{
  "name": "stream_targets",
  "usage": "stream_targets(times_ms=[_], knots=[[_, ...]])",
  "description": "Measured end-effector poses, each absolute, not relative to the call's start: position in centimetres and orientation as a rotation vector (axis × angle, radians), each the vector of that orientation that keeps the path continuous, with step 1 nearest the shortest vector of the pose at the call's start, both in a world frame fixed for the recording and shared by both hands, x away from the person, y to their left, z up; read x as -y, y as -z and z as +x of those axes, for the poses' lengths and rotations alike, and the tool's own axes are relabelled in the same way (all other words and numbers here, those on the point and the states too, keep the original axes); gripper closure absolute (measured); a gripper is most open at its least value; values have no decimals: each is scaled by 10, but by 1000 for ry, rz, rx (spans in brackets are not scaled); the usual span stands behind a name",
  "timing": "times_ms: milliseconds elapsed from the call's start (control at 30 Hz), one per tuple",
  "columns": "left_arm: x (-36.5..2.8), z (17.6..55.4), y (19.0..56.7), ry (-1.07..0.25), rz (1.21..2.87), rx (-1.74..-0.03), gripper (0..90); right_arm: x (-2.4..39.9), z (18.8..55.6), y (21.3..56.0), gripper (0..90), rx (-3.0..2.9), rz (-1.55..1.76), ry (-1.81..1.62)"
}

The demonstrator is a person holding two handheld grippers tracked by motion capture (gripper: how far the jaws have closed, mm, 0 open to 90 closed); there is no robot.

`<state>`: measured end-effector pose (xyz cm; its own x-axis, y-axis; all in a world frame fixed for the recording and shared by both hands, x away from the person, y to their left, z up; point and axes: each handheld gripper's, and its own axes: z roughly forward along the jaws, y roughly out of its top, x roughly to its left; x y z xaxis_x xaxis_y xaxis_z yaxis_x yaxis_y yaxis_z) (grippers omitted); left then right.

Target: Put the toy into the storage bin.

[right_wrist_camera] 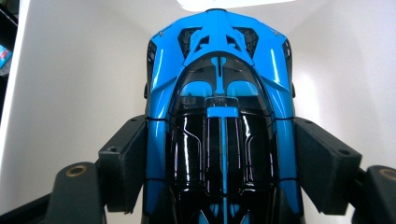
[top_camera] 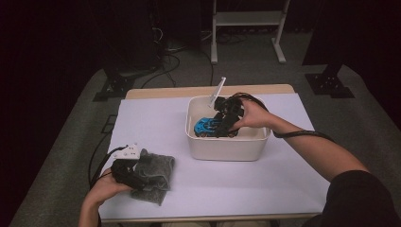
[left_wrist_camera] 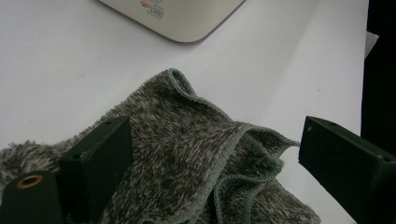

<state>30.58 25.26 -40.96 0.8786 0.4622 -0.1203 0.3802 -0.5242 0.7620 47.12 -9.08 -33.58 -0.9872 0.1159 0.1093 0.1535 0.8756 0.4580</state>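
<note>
The glossy blue-and-black toy car, nose cut off below, sits clamped between the right gripper jaws inside the white plastic tub. The left gripper jaws gape wide over the fuzzy grey cloth, gripping nothing.

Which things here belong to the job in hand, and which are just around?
In the job: blue toy car, clamped by the right gripper inside the white tub; grey towel, under the open left gripper.

Just around: white frame stand and cables on the floor behind the table.
</note>
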Motion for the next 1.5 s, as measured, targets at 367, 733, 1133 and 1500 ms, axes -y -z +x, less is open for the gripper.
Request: stream_targets(times_ms=[367,733,1133,1500], knots=[[-253,306,410,-120,2180,-605,91,86,473,341,249,2963,-219,709],[-253,306,410,-119,2180,-604,91,83,475,349,249,2954,-220,666],[-254,305,409,-121,2177,-610,91,78,478,355,249,2948,-214,624],[-254,305,410,-120,2175,-610,91,73,478,364,249,2937,-206,578]])
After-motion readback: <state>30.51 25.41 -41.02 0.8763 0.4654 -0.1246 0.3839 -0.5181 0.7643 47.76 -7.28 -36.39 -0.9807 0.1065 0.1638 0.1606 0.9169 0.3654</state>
